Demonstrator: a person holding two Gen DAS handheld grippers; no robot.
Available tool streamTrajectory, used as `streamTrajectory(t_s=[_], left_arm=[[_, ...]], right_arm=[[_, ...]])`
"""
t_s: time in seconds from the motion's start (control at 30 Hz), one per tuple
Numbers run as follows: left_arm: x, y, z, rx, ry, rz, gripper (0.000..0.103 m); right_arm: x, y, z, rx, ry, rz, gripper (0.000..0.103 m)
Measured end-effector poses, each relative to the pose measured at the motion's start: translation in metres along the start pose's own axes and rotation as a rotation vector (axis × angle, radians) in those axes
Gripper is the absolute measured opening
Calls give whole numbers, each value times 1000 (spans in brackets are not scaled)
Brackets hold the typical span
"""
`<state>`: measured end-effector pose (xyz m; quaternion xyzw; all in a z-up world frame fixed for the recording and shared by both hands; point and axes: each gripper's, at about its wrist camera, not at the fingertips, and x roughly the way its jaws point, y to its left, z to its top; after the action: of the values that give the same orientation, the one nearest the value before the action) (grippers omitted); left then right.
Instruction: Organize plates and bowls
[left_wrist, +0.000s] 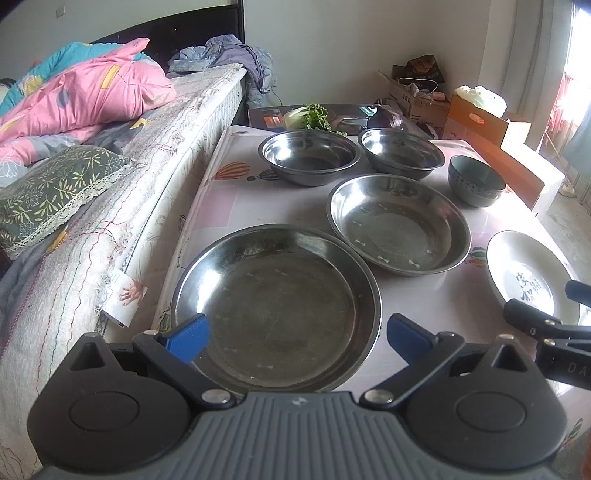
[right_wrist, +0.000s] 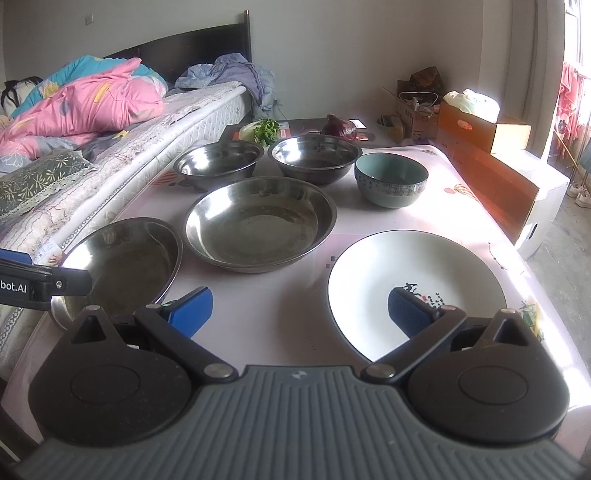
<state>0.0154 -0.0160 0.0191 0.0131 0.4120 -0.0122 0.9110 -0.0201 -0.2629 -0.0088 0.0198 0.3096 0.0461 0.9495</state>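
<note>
Jaws of left gripper (left_wrist: 297, 338) and right gripper (right_wrist: 299, 312) spread wide, empty; steel bowls (right_wrist: 218, 160), plates hold nothing.

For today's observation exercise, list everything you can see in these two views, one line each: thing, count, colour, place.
Steel plates: 2, silver, table's near and middle left.
Steel bowls: 2, silver, far side.
Ceramic bowl: 1, grey-green, far right.
White plate: 1, white with a painted motif, near right.
Table: 1, pale patterned cover.
Greens: 1, green, beyond the bowls.
Bed: 1, left of the table.
Boxes: several, brown, right.
Left gripper: open.
Right gripper: open.
</note>
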Motion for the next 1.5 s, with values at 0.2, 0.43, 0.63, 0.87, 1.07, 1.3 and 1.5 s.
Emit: streamTrajectory(t_s=[0.2, 0.43, 0.63, 0.87, 1.07, 1.3, 1.5], left_arm=[[9, 12, 22, 6, -47, 51, 103], [32, 26, 54, 25, -70, 65, 103], [62, 39, 92, 3, -65, 18, 103], [107, 59, 138, -1, -86, -61, 103], [150, 71, 176, 24, -79, -48, 101], [207, 69, 199, 14, 14, -31, 80], [244, 57, 204, 27, 92, 6, 56]], right_arm=[[17, 3, 18, -15, -13, 80, 102], [41, 5, 59, -29, -44, 213, 102], [79, 5, 105, -26, -23, 299, 102], [136, 18, 161, -50, 16, 406, 102], [202, 29, 198, -40, 84, 411, 102], [285, 33, 222, 60, 182, 376, 85], [329, 28, 223, 114, 249, 331, 51]])
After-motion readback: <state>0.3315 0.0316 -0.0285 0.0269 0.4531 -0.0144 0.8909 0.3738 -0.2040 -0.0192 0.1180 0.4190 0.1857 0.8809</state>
